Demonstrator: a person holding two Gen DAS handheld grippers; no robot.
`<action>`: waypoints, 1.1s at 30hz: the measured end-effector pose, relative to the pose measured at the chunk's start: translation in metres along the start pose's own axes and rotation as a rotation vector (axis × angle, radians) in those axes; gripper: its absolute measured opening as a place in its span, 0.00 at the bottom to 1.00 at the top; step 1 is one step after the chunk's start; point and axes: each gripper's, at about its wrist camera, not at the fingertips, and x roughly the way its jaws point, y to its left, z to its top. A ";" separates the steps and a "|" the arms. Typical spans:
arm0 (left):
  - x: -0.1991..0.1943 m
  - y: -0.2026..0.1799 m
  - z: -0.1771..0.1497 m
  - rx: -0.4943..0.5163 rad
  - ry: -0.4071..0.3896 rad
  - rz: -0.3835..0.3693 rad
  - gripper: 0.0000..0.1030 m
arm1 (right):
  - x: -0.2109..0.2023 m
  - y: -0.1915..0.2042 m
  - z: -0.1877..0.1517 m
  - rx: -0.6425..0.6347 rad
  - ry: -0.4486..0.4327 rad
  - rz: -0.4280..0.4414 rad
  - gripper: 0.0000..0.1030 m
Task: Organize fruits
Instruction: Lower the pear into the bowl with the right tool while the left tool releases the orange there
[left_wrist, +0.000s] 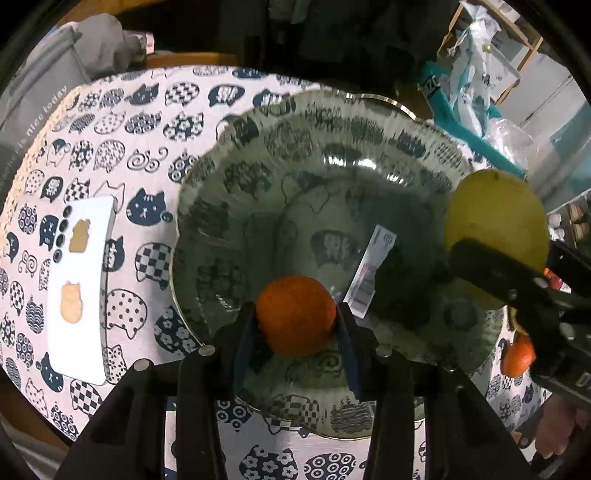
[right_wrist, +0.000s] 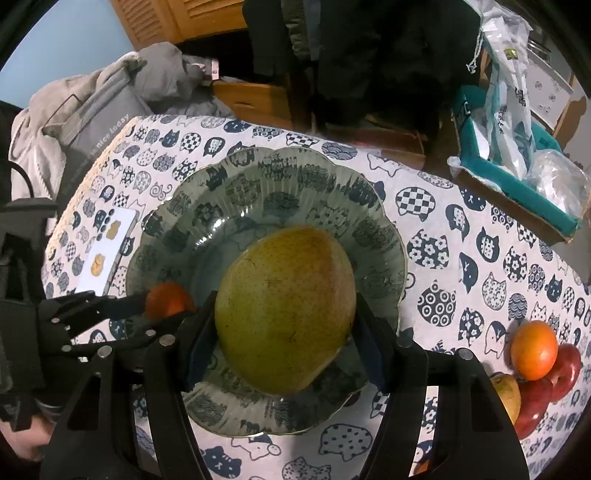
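The left gripper (left_wrist: 297, 321) squeezes a small orange (left_wrist: 295, 314) over the near part of the glass plate (left_wrist: 207, 206). The right gripper (right_wrist: 284, 321) squeezes a big yellow-green fruit (right_wrist: 284, 310) over the plate's middle.

Small orange (left_wrist: 295, 315) and yellow-green pear (right_wrist: 286, 308) over glass plate (right_wrist: 369, 206).

Table (right_wrist: 461, 236) under a white cloth printed with navy cats. Grey jacket (right_wrist: 110, 92) heaped at its far left edge. Behind: wooden louvred door (right_wrist: 177, 18), blue wall (right_wrist: 62, 40), dark clothing (right_wrist: 369, 48). Right: teal-lined cardboard box (right_wrist: 517, 192) of plastic bags (right_wrist: 509, 85).
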 end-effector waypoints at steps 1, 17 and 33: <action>0.002 0.000 0.000 0.003 0.008 0.004 0.42 | 0.001 0.000 0.000 0.003 0.003 0.001 0.65; -0.021 0.007 -0.001 -0.019 -0.017 0.005 0.66 | 0.015 -0.006 0.001 0.046 0.057 0.036 0.65; -0.050 0.036 -0.010 -0.103 -0.077 -0.003 0.66 | 0.045 0.016 -0.008 -0.022 0.172 0.010 0.66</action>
